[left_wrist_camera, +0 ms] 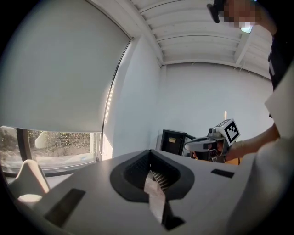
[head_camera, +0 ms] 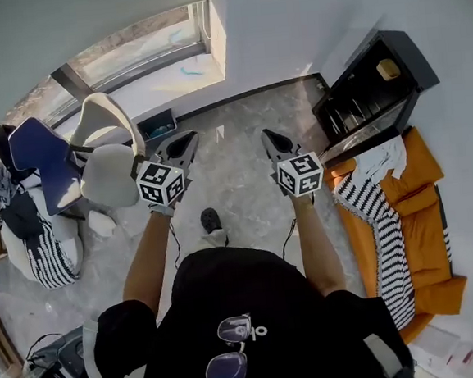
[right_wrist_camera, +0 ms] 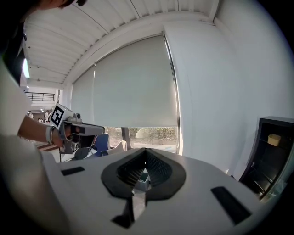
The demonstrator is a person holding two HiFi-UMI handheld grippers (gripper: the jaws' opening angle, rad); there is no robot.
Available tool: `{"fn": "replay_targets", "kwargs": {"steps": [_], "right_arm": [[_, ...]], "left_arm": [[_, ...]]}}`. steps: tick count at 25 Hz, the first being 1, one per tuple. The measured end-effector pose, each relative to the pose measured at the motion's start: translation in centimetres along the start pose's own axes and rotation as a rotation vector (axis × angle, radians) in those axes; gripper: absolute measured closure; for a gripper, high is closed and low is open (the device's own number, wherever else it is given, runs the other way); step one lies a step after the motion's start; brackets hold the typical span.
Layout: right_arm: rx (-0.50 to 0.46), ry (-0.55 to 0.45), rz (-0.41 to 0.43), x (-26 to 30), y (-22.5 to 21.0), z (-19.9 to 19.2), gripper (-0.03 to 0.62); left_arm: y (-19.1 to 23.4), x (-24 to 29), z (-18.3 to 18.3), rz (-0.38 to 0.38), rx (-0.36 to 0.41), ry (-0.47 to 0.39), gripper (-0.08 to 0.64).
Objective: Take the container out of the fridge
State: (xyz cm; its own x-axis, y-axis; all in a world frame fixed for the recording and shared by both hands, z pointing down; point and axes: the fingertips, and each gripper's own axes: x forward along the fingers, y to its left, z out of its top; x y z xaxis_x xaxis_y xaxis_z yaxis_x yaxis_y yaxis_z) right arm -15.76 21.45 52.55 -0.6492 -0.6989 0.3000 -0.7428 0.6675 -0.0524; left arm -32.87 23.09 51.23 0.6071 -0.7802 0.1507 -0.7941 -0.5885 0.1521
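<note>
Presently I list: fridge (head_camera: 352, 104), black, open, by the wall at my right. Left gripper (head_camera: 182, 145), jaws together, empty. Right gripper (head_camera: 275, 142), jaws together, empty, well apart from fridge. Container (head_camera: 388, 69), pale, on the fridge's upper shelf.

We see a pale grey stone floor (head_camera: 234, 155); on it stand a black fridge (head_camera: 410, 55) with its front open, an orange sofa (head_camera: 429, 225), a white chair (head_camera: 108, 175) and a blue chair (head_camera: 40, 152); a small yellowish container (head_camera: 388, 69) sits on the fridge's upper shelf; a striped cloth (head_camera: 384, 229) lies on the sofa.
</note>
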Motion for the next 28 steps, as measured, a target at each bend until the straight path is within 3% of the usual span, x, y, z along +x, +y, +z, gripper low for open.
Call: {"fn": "replay_targets", "kwargs": {"steps": [9,21,28], "right_arm": [[0.012,0.009,-0.064,8.6,-1.6,2.4,0.584],[0.032,0.02,-0.126,14.1,-7.0,4.0,0.584],[0.068,-0.009,-0.175,17.8,-12.9,5.0,0.584]], "left_arm": [[9.7,4.1,1.6,-0.061,-0.005,0.004,0.552],[14.9,9.9,2.6,-0.101,-0.016,0.003,0.552],[17.1,17.2,3.9,-0.167,0.027,0.036,0.552]]}}
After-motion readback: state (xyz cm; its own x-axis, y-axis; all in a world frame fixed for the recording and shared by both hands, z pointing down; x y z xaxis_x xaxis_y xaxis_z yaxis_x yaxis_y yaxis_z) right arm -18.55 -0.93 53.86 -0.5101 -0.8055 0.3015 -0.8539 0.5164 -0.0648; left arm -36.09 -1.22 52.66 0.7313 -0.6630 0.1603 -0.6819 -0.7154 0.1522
